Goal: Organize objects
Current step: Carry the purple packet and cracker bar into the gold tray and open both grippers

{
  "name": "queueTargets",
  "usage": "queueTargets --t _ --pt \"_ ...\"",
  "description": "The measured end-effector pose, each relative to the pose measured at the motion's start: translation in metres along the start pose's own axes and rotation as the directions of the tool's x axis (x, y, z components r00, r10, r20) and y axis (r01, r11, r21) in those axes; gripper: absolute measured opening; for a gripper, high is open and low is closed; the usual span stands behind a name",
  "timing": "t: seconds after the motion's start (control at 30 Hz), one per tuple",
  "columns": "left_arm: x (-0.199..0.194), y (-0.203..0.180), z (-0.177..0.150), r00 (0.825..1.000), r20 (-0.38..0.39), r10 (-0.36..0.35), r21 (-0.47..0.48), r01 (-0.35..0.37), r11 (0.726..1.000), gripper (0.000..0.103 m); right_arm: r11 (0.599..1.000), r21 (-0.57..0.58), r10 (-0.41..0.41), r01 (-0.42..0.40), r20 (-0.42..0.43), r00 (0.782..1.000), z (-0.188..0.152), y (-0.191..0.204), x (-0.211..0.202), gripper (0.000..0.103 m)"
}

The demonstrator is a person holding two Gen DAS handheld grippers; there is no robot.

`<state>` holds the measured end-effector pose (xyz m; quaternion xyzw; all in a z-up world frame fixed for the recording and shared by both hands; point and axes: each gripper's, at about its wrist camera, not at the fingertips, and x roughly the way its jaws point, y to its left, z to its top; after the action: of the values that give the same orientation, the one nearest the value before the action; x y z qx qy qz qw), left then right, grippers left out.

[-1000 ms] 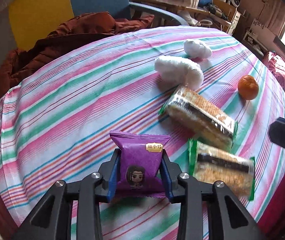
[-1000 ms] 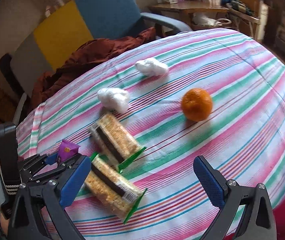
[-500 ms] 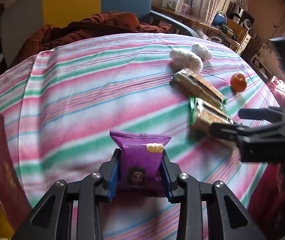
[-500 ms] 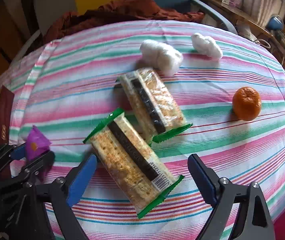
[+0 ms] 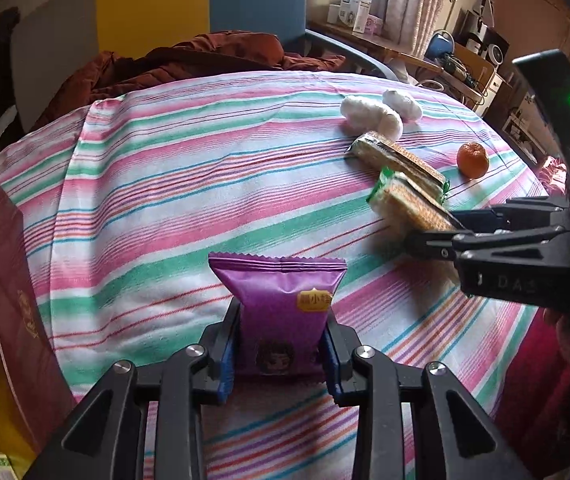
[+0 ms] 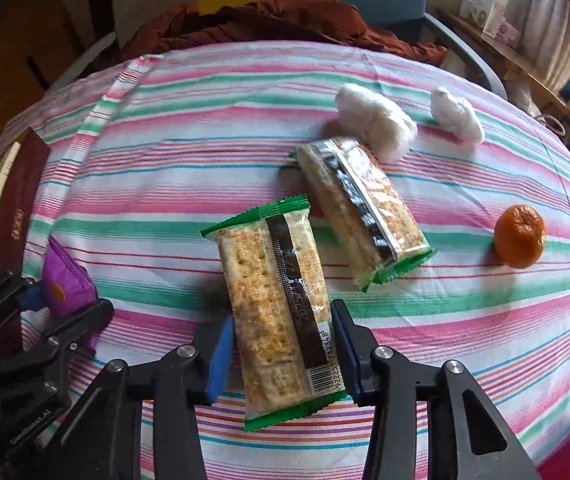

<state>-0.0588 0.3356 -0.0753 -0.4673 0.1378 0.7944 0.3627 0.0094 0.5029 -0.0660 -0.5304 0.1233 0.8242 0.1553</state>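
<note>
I count two cracker packs [image 6: 281,316] [image 6: 365,212], two white cotton wads [image 6: 377,120] [image 6: 457,116], one purple snack packet [image 5: 281,312], one orange [image 6: 520,236], one maroon box [image 5: 17,320].

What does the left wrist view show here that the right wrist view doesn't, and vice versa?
Only the left wrist view: the purple snack packet's printed front, clamped in the left gripper.

Only the right wrist view: the barcode on the cracker pack, squeezed in the right gripper.

Both: second cracker pack, orange, two white cotton wads, striped cloth.
</note>
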Motion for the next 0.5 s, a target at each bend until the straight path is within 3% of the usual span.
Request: queueTargets --t 0.3,0.5 --pt "-0.037 0.013 -0.024 1.000 0.010 0.021 -0.047 -0.020 0.999 0.033 0.996 -0.060 0.065 -0.062 0.057 0.996 -0.002 0.017 -0.014 0.045" --pt "-0.087 0.030 -0.035 0.997 0.078 0.005 -0.091 0.002 0.996 0.034 0.994 -0.067 0.090 -0.085 0.072 0.993 -0.005 0.027 -0.022 0.045"
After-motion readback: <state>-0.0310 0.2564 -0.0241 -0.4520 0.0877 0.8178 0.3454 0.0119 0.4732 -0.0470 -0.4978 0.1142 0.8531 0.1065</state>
